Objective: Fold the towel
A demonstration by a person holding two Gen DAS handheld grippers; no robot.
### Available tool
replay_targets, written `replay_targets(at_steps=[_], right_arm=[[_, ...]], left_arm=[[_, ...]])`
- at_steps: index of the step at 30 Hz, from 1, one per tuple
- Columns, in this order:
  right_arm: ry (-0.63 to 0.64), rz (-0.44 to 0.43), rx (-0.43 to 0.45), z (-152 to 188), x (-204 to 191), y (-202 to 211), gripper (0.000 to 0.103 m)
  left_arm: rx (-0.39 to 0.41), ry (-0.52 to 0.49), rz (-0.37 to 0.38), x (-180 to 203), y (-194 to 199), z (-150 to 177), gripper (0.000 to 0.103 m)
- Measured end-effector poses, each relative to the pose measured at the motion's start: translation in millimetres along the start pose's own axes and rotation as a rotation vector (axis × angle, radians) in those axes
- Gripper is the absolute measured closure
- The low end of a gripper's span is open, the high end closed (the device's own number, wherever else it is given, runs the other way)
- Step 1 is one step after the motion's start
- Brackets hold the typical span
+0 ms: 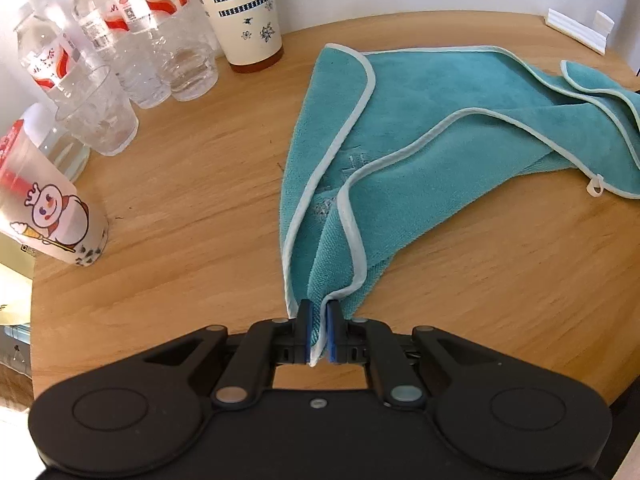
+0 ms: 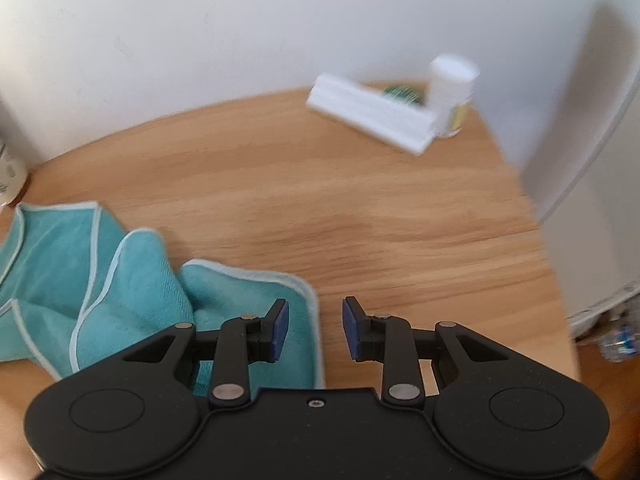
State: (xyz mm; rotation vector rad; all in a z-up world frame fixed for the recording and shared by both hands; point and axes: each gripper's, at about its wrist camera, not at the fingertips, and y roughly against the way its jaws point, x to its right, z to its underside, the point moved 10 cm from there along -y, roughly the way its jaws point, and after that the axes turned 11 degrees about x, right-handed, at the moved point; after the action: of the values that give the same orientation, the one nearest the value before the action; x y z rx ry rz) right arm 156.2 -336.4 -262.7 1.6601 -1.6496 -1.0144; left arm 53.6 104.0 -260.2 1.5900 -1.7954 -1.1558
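The left gripper [image 1: 319,330] is clamped on a bunched corner of the teal towel [image 1: 420,120], its blue pads pressing the pale piped hem between them; holding a corner like this looks meant to anchor the cloth so it can be drawn out flat before any fold is made. The towel lies rumpled on the round wooden table [image 1: 192,184], a soft terry weave with a light binding that loops in curves and a small white hanging loop [image 1: 595,186] at its far side. The right gripper [image 2: 315,330] hangs with its jaws apart and holds nothing, just above the towel's rounded corner, probably lining up to take that second corner. Crinkled clear plastic bottles [image 1: 160,40], a printed cup [image 1: 52,216] and a cream tumbler [image 1: 244,12] stand well clear at the table's left edge
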Motion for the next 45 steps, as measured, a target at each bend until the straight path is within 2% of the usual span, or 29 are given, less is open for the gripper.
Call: replay_targets(at_steps=[2,3,5,7,10,14,18,23,26,31,33,36,39,40,41,45], right_arm=[[0.002,-0.035,-0.024,0.8,-1.3,-8.2,0.07],[0.008,-0.056,-0.044,1.9,-3.3,-12.9,0.075],[0.025,-0.083,-0.059,0.8,-7.4,-17.8,0.098],[0.034,-0.101,-0.071,-0.4,-9.7,-20.8,0.1],[0.054,-0.09,-0.041,-8.5,-7.7,-14.9,0.1],[0.013,0.021,0.054,-18.8,19.4,22.4,0.1],[-0.048,0.164,0.103,3.6,55.8,65.7,0.1],[-0.111,0.314,0.06,58.5,83.5,95.3,0.1],[-0.134,0.402,0.004,96.7,94.4,102.2,0.1],[-0.122,0.484,-0.076,137.7,103.2,103.0,0.1],[-0.122,0.493,-0.094,148.9,103.0,107.1,0.1],[-0.048,0.485,-0.103,147.5,99.2,104.3,0.098],[0.037,0.453,-0.116,139.0,100.0,99.8,0.083],[0.042,0.444,-0.109,133.6,100.9,99.4,0.074],[0.053,0.431,-0.094,125.6,102.9,102.6,0.068],[0.096,0.382,-0.03,85.4,102.7,108.2,0.066]], left_arm=[[-0.005,0.011,-0.013,0.6,0.1,-0.2,0.096],[-0.008,0.016,-0.021,1.2,0.0,-0.1,0.096],[-0.013,0.017,-0.031,2.9,-0.2,0.1,0.096],[-0.021,0.016,-0.041,4.9,-1.3,0.2,0.096],[-0.049,0.02,-0.071,4.0,-5.5,0.7,0.096],[-0.055,0.02,-0.077,3.0,-7.4,-1.0,0.097],[-0.054,-0.007,-0.062,4.0,-6.0,0.3,0.097],[-0.049,-0.046,-0.036,5.4,-2.7,3.2,0.097],[-0.049,-0.079,-0.023,8.4,-0.3,6.5,0.097],[-0.057,-0.122,-0.007,12.4,5.5,15.7,0.097],[-0.057,-0.13,-0.003,13.4,6.8,19.3,0.097],[-0.059,-0.115,0.026,14.5,8.9,24.1,0.095],[-0.076,-0.001,0.119,10.2,14.8,21.7,0.078],[-0.07,0.031,0.151,7.7,19.9,19.6,0.067],[-0.056,0.031,0.148,3.8,24.9,17.2,0.062],[-0.021,0.038,0.146,-11.3,39.9,3.8,0.06]])
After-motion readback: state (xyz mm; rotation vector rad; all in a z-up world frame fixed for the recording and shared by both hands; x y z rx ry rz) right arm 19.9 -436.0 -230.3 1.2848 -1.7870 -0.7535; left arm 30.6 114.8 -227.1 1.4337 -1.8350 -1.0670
